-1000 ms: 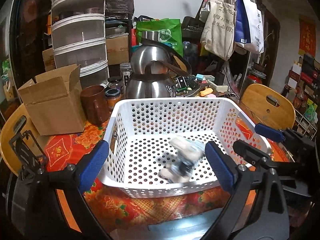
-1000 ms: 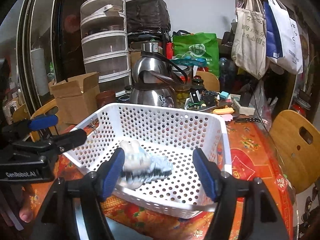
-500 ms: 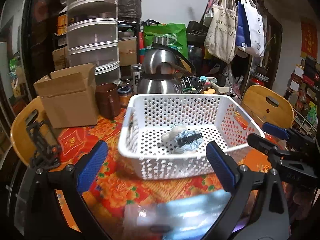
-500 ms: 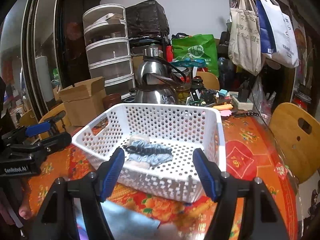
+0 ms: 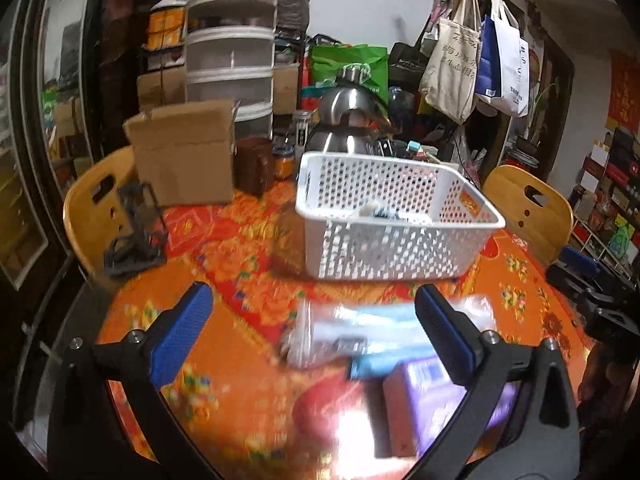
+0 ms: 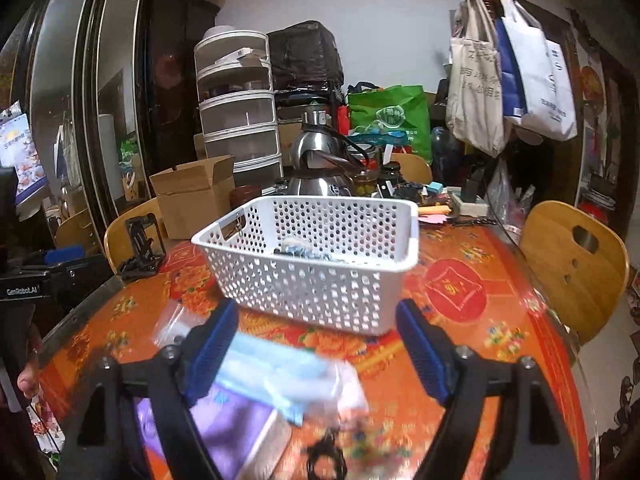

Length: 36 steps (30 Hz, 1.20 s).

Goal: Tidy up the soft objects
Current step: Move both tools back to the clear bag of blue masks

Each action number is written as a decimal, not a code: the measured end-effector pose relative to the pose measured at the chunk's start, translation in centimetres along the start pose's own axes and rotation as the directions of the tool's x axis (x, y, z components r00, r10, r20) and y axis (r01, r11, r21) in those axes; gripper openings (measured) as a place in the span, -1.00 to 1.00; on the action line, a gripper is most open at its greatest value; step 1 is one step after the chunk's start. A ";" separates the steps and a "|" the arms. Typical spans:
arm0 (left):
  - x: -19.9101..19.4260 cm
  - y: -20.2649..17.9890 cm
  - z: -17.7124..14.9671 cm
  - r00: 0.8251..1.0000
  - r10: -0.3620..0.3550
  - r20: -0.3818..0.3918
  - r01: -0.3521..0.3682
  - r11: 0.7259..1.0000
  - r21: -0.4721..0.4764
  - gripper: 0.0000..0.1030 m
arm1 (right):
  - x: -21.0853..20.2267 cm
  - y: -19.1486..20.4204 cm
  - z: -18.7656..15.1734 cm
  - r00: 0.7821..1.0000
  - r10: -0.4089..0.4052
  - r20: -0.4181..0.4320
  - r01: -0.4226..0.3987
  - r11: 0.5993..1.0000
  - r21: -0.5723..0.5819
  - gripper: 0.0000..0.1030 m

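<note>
A round table under a red-and-orange floral cloth (image 5: 248, 264) fills the crowded room. On it stands a white perforated basket (image 6: 320, 280) with a soft grey-blue bundle (image 6: 298, 249) lying inside. Behind it sit a steel kettle (image 6: 320, 160), a cardboard box (image 5: 184, 160) and stacked drawers (image 6: 240, 120); tote bags (image 6: 516, 80) hang at the right, wooden chairs (image 6: 572, 264) ring the table. The left gripper (image 5: 312, 336) stands wide apart over a blurred pale-blue packet (image 5: 372, 332). The right gripper (image 6: 316, 352) is opening, nothing pinched, above that packet and a purple pack (image 6: 232, 420).
</note>
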State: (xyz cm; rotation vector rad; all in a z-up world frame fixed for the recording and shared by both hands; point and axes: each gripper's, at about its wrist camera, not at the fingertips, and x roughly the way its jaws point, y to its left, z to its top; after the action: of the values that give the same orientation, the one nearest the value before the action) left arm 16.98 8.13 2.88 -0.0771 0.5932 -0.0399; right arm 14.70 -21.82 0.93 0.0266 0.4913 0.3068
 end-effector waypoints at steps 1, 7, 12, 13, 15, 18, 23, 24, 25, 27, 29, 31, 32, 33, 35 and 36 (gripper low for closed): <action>-0.3 0.5 -0.8 1.000 -0.006 -0.007 0.006 1.000 -0.010 0.95 | -0.3 0.0 -0.4 1.000 -0.001 -0.004 0.001 1.000 0.003 0.62; -0.2 2.3 -5.1 0.999 -0.006 -0.042 0.004 0.999 -0.049 0.95 | -0.3 -0.7 -4.5 0.998 0.004 -0.069 -0.003 1.000 0.021 0.62; 2.6 2.2 -6.3 0.996 -0.019 -0.089 0.015 0.999 -0.046 0.95 | 1.9 -1.8 -6.3 0.991 0.003 -0.132 0.002 0.999 0.037 0.62; 3.2 2.2 -6.5 0.995 -0.024 -0.100 0.020 0.999 -0.047 0.95 | 2.2 -1.9 -6.5 0.991 0.004 -0.134 0.002 0.999 0.042 0.62; 4.6 2.0 -6.5 0.992 -0.037 -0.117 0.030 0.998 -0.057 0.95 | 2.6 -2.2 -6.7 0.990 0.006 -0.139 0.001 0.999 0.049 0.62; 6.5 2.1 -6.5 0.989 -0.043 -0.144 0.034 0.997 -0.067 0.95 | 3.3 -2.5 -6.5 0.991 -0.011 -0.134 0.017 0.999 0.046 0.60; 9.7 2.3 -5.9 0.986 -0.048 -0.159 0.038 0.997 -0.066 0.95 | 5.7 -2.8 -6.1 0.984 0.001 -0.180 0.007 0.999 0.046 0.27; 10.2 2.2 -5.7 0.986 -0.045 -0.158 0.036 0.998 -0.059 0.95 | 6.3 -2.8 -6.1 0.981 0.017 -0.191 -0.006 0.998 0.054 0.25; 10.7 2.1 -5.6 0.987 -0.040 -0.158 0.032 0.998 -0.050 0.95 | 6.7 -2.8 -6.1 0.979 0.026 -0.202 -0.015 0.998 0.059 0.24; 11.4 2.0 -5.5 0.985 -0.044 -0.166 0.037 0.998 -0.045 0.95 | 7.4 -2.6 -6.2 0.975 0.041 -0.218 -0.027 0.998 0.064 0.24; 12.1 1.7 -5.4 0.984 -0.050 -0.173 0.045 0.998 -0.036 0.95 | 8.2 -2.4 -6.2 0.970 0.052 -0.236 -0.039 0.998 0.059 0.23; 12.6 1.3 -5.2 0.985 -0.044 -0.168 0.042 0.999 -0.018 0.95 | 8.8 -2.2 -6.4 0.966 0.061 -0.251 -0.048 0.997 0.056 0.12; 12.7 1.2 -5.2 0.985 -0.046 -0.167 0.044 0.999 -0.014 0.94 | 9.1 -2.1 -6.4 0.962 0.071 -0.264 -0.059 0.997 0.055 0.03; 12.9 1.0 -5.2 0.984 -0.049 -0.170 0.048 0.999 -0.009 0.92 | 9.3 -2.1 -6.4 0.960 0.079 -0.269 -0.066 0.996 0.057 -0.03; 13.2 0.6 -5.3 0.984 -0.047 -0.173 0.048 0.999 0.001 0.83 | 9.5 -2.1 -6.5 0.958 0.093 -0.270 -0.078 0.995 0.067 -0.07; 13.2 0.5 -5.4 0.983 -0.049 -0.176 0.050 0.999 0.004 0.75 | 9.5 -2.1 -6.5 0.958 0.098 -0.271 -0.083 0.994 0.065 -0.12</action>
State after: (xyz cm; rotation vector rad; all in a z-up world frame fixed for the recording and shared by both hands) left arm 24.87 7.51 -9.01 -0.0807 0.7674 -0.0983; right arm 20.18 -21.29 -9.33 0.0592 0.7746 0.3900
